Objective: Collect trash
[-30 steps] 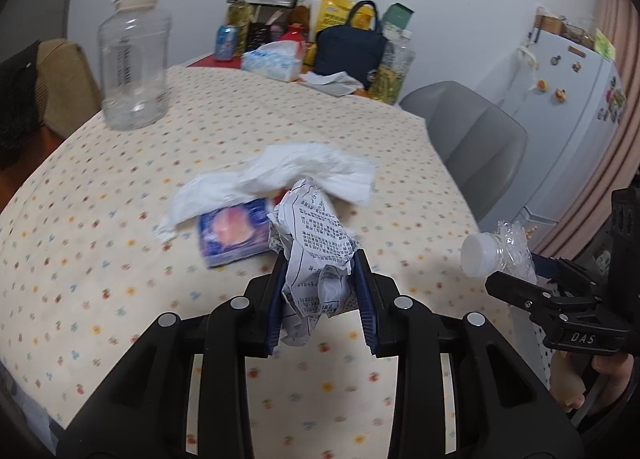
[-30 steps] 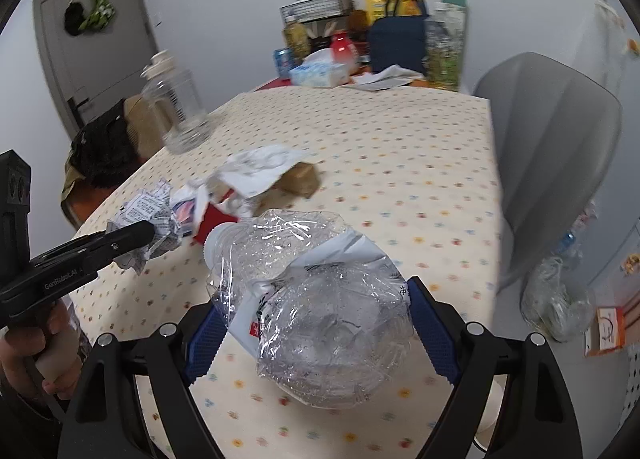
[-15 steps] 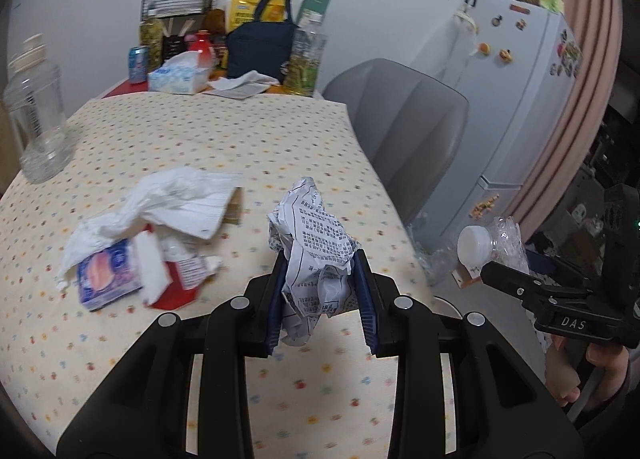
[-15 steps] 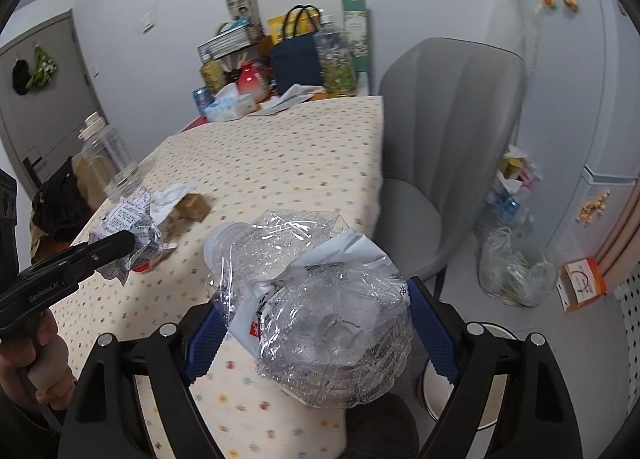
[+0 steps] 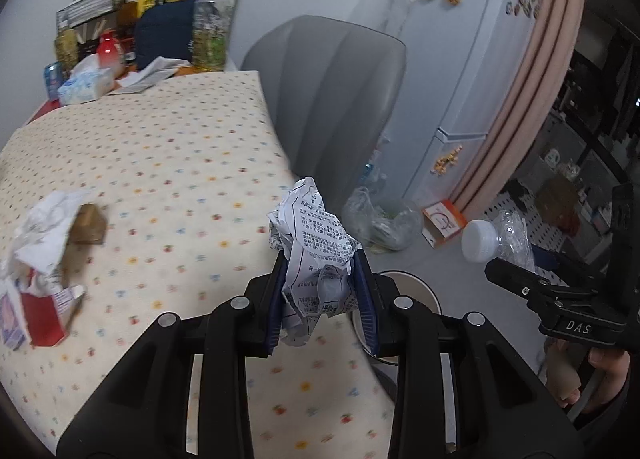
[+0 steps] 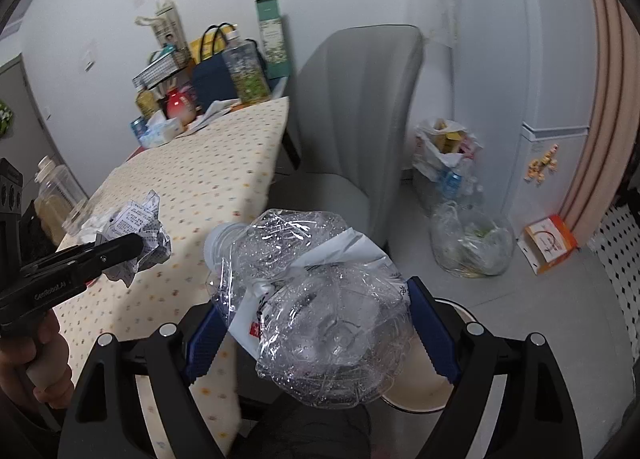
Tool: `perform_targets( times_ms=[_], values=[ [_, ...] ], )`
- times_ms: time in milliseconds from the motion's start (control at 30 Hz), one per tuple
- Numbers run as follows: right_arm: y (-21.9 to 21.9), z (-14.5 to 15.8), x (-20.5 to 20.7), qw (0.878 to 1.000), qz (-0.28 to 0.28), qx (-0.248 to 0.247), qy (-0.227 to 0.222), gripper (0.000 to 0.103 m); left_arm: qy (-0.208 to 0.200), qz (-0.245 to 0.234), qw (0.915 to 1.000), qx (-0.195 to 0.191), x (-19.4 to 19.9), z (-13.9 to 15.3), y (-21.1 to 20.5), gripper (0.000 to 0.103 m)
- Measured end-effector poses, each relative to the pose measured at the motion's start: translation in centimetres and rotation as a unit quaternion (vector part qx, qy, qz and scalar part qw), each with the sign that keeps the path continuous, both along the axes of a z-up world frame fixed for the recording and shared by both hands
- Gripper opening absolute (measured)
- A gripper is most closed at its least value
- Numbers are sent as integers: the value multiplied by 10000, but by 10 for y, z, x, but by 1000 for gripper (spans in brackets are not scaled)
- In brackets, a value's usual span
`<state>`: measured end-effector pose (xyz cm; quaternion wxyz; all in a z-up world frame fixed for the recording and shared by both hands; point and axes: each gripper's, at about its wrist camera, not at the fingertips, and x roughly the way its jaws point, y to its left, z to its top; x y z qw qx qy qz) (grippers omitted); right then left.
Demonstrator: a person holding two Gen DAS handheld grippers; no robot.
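Note:
My left gripper (image 5: 320, 295) is shut on a crumpled printed paper (image 5: 314, 243) and holds it over the table's right edge; the paper also shows in the right wrist view (image 6: 140, 235). My right gripper (image 6: 316, 323) is shut on a crushed clear plastic bottle (image 6: 320, 299) with a white cap (image 5: 478, 241), held off the table above the floor. A round white bin (image 5: 420, 291) sits on the floor below both grippers, its rim also in the right wrist view (image 6: 452, 307). More trash lies on the table at left: white tissue (image 5: 44, 223), a red carton (image 5: 38, 315).
A dotted tablecloth covers the table (image 5: 160, 147), with bags and bottles at its far end. A grey chair (image 5: 336, 99) stands at the table's right side. Clear plastic bags of waste (image 6: 472, 243) and an orange box (image 6: 550, 243) lie on the floor by the white fridge (image 5: 472, 59).
Both grippers have swung to the right, away from the table's middle toward its right edge and the floor. Each still holds its item. The bin has come into view.

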<state>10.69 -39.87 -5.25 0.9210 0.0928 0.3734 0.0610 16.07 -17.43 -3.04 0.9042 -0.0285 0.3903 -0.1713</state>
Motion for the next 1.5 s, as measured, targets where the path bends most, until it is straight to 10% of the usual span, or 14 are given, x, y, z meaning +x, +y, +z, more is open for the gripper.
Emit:
perform_targets(
  times_ms=[1033,1267,1500],
  values=[
    [-194,-84,-39,9793,-1926,424,450,83,1382,-1755,9723,691,63,-109,-245,34],
    [-207,-99,-40,9754,-2072,498,561,83,1351,-1799,9708,837,62,-118,-254,84],
    [-191,-108,-24,9787,-1864,579,634,83,1246,-1264,9821,625,74,-94,-217,86]
  ],
)
